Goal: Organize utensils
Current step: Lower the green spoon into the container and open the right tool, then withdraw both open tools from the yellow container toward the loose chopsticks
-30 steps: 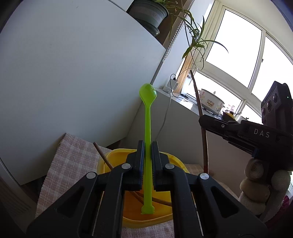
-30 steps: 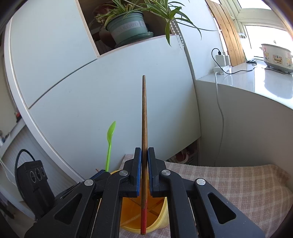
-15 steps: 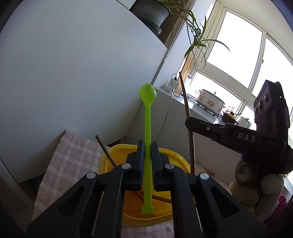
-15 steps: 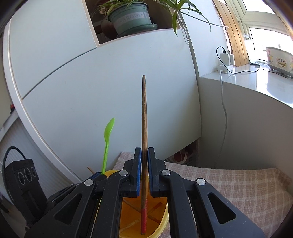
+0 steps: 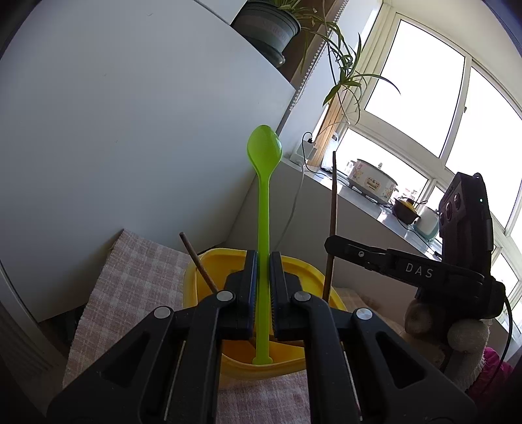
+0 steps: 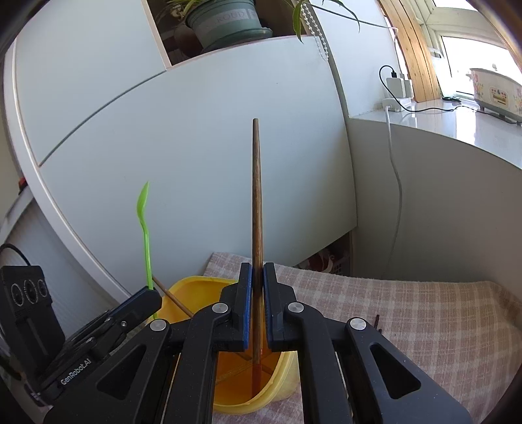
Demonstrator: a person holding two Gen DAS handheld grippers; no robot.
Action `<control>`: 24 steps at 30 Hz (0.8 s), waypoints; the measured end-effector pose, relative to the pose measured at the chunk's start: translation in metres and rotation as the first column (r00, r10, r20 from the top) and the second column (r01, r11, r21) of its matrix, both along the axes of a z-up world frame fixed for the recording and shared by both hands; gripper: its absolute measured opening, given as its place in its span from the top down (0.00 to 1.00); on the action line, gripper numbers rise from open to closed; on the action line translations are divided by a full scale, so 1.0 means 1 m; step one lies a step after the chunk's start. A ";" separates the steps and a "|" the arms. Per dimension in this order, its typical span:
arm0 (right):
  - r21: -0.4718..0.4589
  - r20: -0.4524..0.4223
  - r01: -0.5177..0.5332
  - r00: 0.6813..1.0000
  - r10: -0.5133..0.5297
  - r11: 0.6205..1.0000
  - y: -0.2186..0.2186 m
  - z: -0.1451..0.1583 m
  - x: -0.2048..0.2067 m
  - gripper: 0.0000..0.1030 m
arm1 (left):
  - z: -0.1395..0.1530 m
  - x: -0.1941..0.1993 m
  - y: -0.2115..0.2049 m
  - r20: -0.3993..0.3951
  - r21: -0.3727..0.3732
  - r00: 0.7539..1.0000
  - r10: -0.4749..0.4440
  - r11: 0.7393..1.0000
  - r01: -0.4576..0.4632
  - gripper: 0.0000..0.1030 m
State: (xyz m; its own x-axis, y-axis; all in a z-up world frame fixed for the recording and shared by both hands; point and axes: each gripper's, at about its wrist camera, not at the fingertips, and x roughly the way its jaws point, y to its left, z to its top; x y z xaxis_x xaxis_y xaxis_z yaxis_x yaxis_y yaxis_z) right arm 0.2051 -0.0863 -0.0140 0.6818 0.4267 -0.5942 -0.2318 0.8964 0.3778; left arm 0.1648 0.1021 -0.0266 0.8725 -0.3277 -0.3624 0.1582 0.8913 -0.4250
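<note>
Both grippers sit low over a yellow container [image 5: 208, 261] that rests on a pink checked cloth [image 6: 407, 310], in front of a tall white cabinet [image 5: 130, 130]. The left gripper [image 5: 263, 293] has its fingers [image 5: 249, 290] closed tight on a green plastic spoon [image 5: 263, 208], which stands upright between them: the bowl rises well above the fingertips against the cabinet, and the flat end of the handle hangs below them, inside the container near its front wall. The right gripper [image 6: 256, 303] has its fingers [image 6: 246, 303] clamped on a brown wooden chopstick [image 6: 256, 195], also upright; its tapered tip points up past the fingertips and its red-tinted lower end reaches down into the container's open mouth. Seen from the left wrist camera, that chopstick [image 5: 332, 228] stands just beside the container's right rim, pinched by the right gripper [image 5: 329, 244], whose body is carried by a hand in a pale glove [image 5: 456, 339]. From the right wrist camera the spoon [image 6: 145, 234] stands to the left of the chopstick, rising out of the left gripper [image 6: 151, 292]. A second chopstick [image 5: 198, 261] already lies in the container, leaning out over its far left rim. Behind it all a potted plant [image 6: 225, 19] sits on top of the cabinet, and a white charger with its cable [image 6: 394, 88] and a flowered cooker [image 5: 372, 179] stand on the pale counter [image 6: 440, 120] by the window.
</note>
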 end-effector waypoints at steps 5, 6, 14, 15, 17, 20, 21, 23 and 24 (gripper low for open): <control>-0.001 -0.010 -0.008 1.000 0.008 1.000 -0.001 -0.001 -0.005 0.95 | -0.002 -0.003 -0.003 -0.014 0.003 1.000 -0.013 1.000 0.013 0.95; -0.004 -0.010 -0.006 1.000 0.006 1.000 -0.001 0.000 -0.006 0.95 | -0.002 -0.003 -0.004 -0.016 0.004 1.000 -0.014 1.000 0.014 0.95; 0.009 -0.012 -0.002 1.000 0.002 1.000 -0.008 0.001 -0.018 0.85 | 0.000 -0.017 -0.003 -0.011 -0.002 1.000 -0.009 1.000 0.009 0.95; 0.009 -0.011 -0.002 1.000 0.002 1.000 -0.009 0.002 -0.020 0.85 | 0.000 -0.019 -0.003 -0.011 -0.003 1.000 -0.009 1.000 0.009 0.95; 0.006 -0.005 0.002 1.000 -0.002 1.000 -0.011 0.003 -0.025 0.85 | 0.001 -0.023 -0.002 -0.010 -0.004 1.000 -0.008 1.000 0.008 0.95; 0.016 -0.001 0.008 1.000 -0.008 1.000 -0.015 0.005 -0.031 0.85 | 0.003 -0.028 -0.003 -0.008 -0.001 1.000 -0.011 1.000 0.011 0.95; 0.021 -0.001 0.010 1.000 -0.010 1.000 -0.017 0.005 -0.032 0.85 | 0.004 -0.031 -0.004 -0.007 0.004 1.000 -0.011 1.000 0.011 0.95; 0.035 0.001 0.014 1.000 -0.014 0.999 -0.022 0.008 -0.036 0.85 | 0.006 -0.035 -0.007 -0.003 0.019 1.000 -0.014 1.000 0.014 0.95; 0.041 0.002 0.015 1.000 -0.016 0.999 -0.025 0.009 -0.039 0.85 | 0.007 -0.038 -0.009 -0.002 0.023 1.000 -0.019 1.000 0.019 0.95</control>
